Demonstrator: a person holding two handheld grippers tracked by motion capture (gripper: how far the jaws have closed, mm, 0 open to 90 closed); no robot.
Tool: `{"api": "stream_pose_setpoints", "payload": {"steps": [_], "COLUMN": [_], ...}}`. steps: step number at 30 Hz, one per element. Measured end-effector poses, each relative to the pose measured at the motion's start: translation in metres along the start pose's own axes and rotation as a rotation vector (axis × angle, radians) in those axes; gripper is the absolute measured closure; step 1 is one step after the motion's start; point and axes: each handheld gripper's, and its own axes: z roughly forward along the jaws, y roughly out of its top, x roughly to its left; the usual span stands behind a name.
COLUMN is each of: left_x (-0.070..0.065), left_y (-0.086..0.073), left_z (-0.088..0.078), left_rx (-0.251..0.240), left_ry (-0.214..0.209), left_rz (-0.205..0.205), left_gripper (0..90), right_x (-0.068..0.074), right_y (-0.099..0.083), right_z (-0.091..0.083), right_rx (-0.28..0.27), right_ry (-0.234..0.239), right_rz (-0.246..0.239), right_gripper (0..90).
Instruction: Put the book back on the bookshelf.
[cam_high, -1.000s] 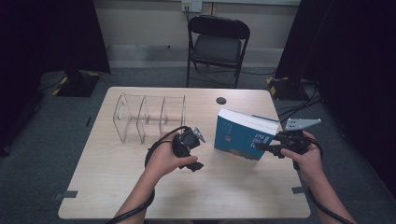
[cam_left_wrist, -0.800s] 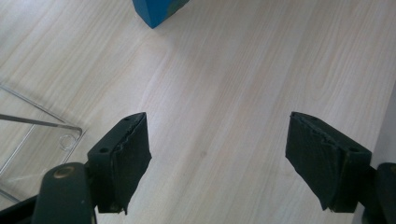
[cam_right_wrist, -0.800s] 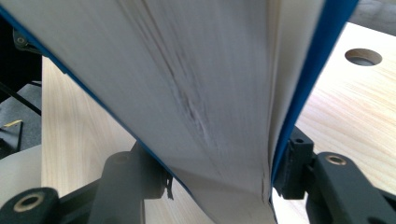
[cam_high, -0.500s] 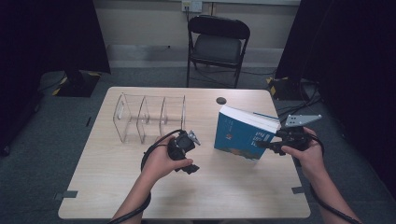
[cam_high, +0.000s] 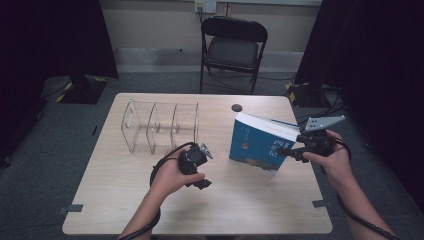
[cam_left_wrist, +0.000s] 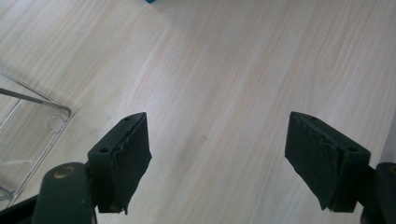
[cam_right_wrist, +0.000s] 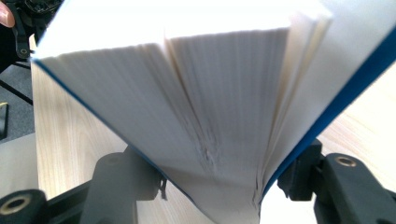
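Note:
A thick blue book stands tilted on its lower edge at the right of the wooden table. My right gripper holds its right end, one jaw against each cover. In the right gripper view the white pages fan apart between the two black jaws of the right gripper, which have just been opening and still touch the blue covers. My left gripper hovers mid-table, left of the book. Seen in its own view, the left gripper is open over bare wood with nothing between its pads.
A clear acrylic divider rack stands at the back left of the table, its corner close by my left jaw. A small dark round object lies near the far edge. A black folding chair stands behind the table.
The left hand has drifted slightly toward the near edge. The book and the right hand stay about where they were.

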Motion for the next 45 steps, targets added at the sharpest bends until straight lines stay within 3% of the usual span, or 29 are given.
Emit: {"api": "stream_pose_setpoints", "payload": {"steps": [11,20,27,45], "left_x": [-0.002,-0.004,-0.005,-0.005], "left_y": [-0.003,-0.006,-0.007,-0.019], "left_z": [0.000,-0.002,0.000,0.002], "left_rx": [0.007,0.008,0.002,0.000], "left_ry": [0.007,0.014,0.013,0.012], "left_rz": [0.003,0.009,0.001,0.005], "left_gripper": [22.0,22.1,22.2,22.3], "right_x": [0.000,0.001,0.003,0.006], "right_y": [0.009,0.016,0.021,0.031], "right_z": [-0.002,-0.004,-0.005,-0.008], "right_rx": [0.028,0.026,0.058,0.087], "right_ry": [-0.006,-0.010,-0.021,-0.035], "right_rz": [-0.012,-0.031,-0.050,-0.071], "right_gripper": [38.7,43.8,47.6,46.3]}}
